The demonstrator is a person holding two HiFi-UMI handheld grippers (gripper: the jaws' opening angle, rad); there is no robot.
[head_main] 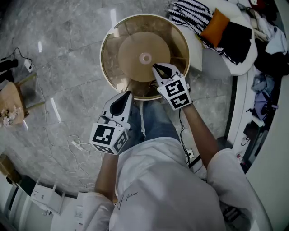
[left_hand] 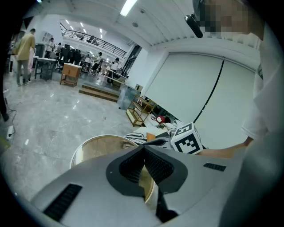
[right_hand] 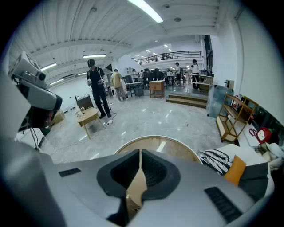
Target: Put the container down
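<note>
A round glass-topped table with a gold rim (head_main: 106, 43) stands on the grey marble floor in front of the person. I cannot make out a separate container in any view. My left gripper (head_main: 128, 94) hangs over the table's near edge with its jaws shut and nothing between them. My right gripper (head_main: 156, 66) is above the glass near the middle, also shut and empty. In the left gripper view the left gripper (left_hand: 144, 147) shows its pads meeting over the rim (left_hand: 88, 144). The right gripper view shows the right gripper (right_hand: 140, 153) above the same table (right_hand: 155, 138).
A white sofa with a striped cushion (head_main: 192, 13) and an orange cushion (head_main: 216, 27) touches the table's right side. Cables (head_main: 76, 146) trail over the floor at the left. A small wooden side table (head_main: 11, 101) stands at the far left. People stand far off (right_hand: 95, 84).
</note>
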